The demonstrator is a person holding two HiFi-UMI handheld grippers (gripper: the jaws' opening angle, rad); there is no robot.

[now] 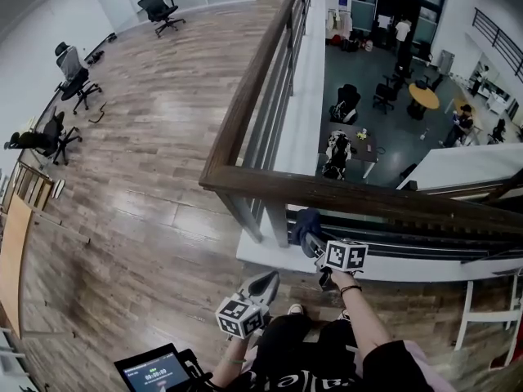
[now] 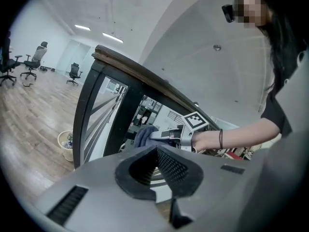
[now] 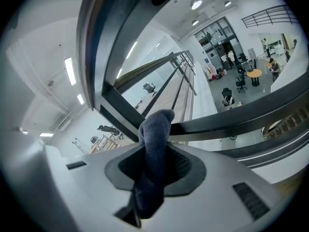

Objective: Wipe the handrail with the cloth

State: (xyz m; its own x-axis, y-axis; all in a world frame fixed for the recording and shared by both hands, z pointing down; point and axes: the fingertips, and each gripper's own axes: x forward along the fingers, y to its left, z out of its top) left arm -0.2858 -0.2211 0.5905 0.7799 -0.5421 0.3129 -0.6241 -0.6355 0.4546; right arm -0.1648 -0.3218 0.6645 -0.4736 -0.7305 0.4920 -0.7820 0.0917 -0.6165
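The brown wooden handrail (image 1: 327, 192) crosses the head view from a corner post at the left to the right edge; a second run leads away up the frame. Just under it hangs a dark blue cloth (image 1: 307, 219), with my right gripper (image 1: 313, 240) shut on it. In the right gripper view the cloth (image 3: 155, 139) sticks up out of the jaws, its tip below the handrail (image 3: 104, 37) and not touching it. My left gripper (image 1: 266, 285) is lower, near the person's knee, shut and empty. In the left gripper view the handrail (image 2: 140, 74) and the cloth (image 2: 144, 135) show ahead.
Dark metal balusters (image 1: 274, 121) stand under the rail, and beyond them is a drop to a lower floor with desks and chairs (image 1: 347, 104). Office chairs (image 1: 159, 8) stand on the wood floor at the left. A tablet (image 1: 155, 371) sits at the bottom. A waste basket (image 2: 65, 144) stands by the railing.
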